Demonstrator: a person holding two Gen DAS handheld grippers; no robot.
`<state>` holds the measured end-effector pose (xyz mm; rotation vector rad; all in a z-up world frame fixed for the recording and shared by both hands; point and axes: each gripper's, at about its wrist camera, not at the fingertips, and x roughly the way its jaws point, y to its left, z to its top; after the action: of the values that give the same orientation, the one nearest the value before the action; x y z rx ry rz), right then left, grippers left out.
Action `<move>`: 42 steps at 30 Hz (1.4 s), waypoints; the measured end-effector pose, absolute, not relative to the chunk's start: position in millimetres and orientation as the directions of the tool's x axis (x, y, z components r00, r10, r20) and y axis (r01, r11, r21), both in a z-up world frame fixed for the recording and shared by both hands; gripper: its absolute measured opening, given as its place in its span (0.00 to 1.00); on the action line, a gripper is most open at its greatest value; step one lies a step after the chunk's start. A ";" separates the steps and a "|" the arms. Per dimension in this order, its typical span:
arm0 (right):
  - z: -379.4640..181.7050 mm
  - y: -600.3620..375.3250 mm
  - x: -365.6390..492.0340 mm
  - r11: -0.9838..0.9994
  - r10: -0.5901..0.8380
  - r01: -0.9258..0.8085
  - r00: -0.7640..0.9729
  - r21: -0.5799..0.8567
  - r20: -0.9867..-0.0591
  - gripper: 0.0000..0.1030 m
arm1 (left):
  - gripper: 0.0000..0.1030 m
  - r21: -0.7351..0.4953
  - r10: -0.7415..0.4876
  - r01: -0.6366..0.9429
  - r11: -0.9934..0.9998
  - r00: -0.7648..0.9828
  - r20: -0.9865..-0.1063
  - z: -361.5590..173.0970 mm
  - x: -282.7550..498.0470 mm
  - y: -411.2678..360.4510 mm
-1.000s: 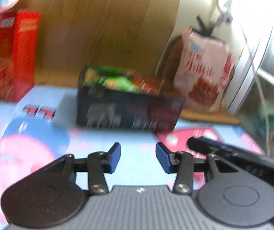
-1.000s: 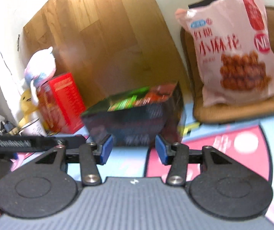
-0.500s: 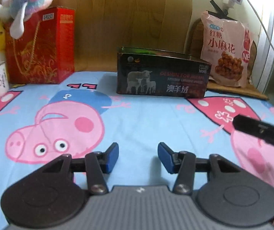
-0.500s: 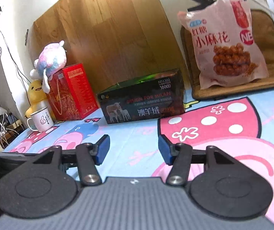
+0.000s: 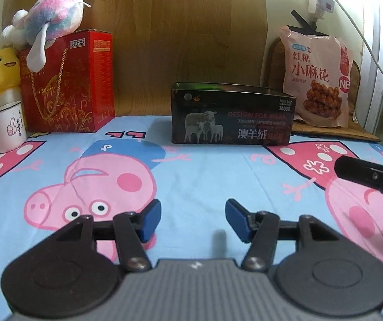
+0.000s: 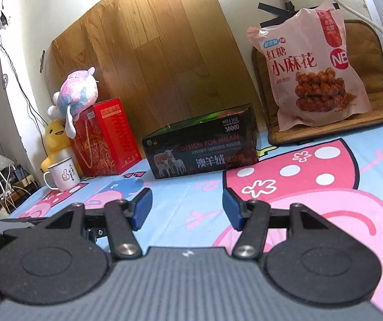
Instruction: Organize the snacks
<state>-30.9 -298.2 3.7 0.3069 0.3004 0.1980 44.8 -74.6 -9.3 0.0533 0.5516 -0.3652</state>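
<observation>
I count one dark box (image 5: 231,115), one pink snack bag (image 5: 317,75), one red gift bag (image 5: 68,83), two plush toys and one white mug (image 5: 6,128). The box is black and open-topped, printed with white sheep and "DESIGN FOR MILAN"; a sliver of green shows inside. It sits at the back of the cartoon-pig sheet (image 5: 204,176), well apart from me. The snack bag, printed with fried dough twists, leans upright on a brown mat (image 6: 352,123) just right of the box. My left gripper (image 5: 192,219) and right gripper (image 6: 187,208) hover over the sheet; both pairs of jaws have just been opening and now stand apart, with nothing between them.
</observation>
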 end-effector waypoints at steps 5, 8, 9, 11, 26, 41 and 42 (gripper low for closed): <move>4.2 -297.3 -32.2 0.936 0.231 -0.143 0.938 0.320 -0.256 0.64 | 0.58 -0.040 -0.319 0.350 0.936 0.791 -0.523 -9.3 45.1 -76.0; 4.2 -297.3 -33.4 0.938 0.223 -0.137 0.941 0.319 -0.253 0.69 | 0.60 -0.038 -0.310 0.342 0.939 0.792 -0.526 -9.5 45.9 -75.5; 4.4 -297.1 -34.0 0.939 0.219 -0.134 0.943 0.317 -0.250 0.72 | 0.61 -0.039 -0.307 0.338 0.940 0.792 -0.528 -9.7 46.3 -75.4; 4.6 -296.8 -35.1 0.941 0.212 -0.129 0.946 0.314 -0.246 0.75 | 0.69 -0.038 -0.299 0.330 0.943 0.794 -0.529 -9.6 46.7 -75.0; 4.7 -297.1 -37.1 0.942 0.199 -0.117 0.950 0.316 -0.239 0.81 | 0.97 0.016 -0.231 0.277 0.961 0.832 -0.504 -7.8 42.6 -78.2; 4.7 -297.1 -37.0 0.941 0.199 -0.117 0.951 0.318 -0.238 0.83 | 1.00 0.080 -0.121 0.182 0.980 0.867 -0.483 -4.2 39.7 -78.6; 5.0 -296.8 -37.4 0.940 0.199 -0.117 0.951 0.319 -0.238 0.83 | 1.00 0.084 -0.111 0.172 0.981 0.868 -0.484 -4.2 39.8 -77.8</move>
<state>-37.4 -296.8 5.0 0.3071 0.2712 0.1634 39.8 -77.8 -4.2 0.1257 0.4981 -0.1487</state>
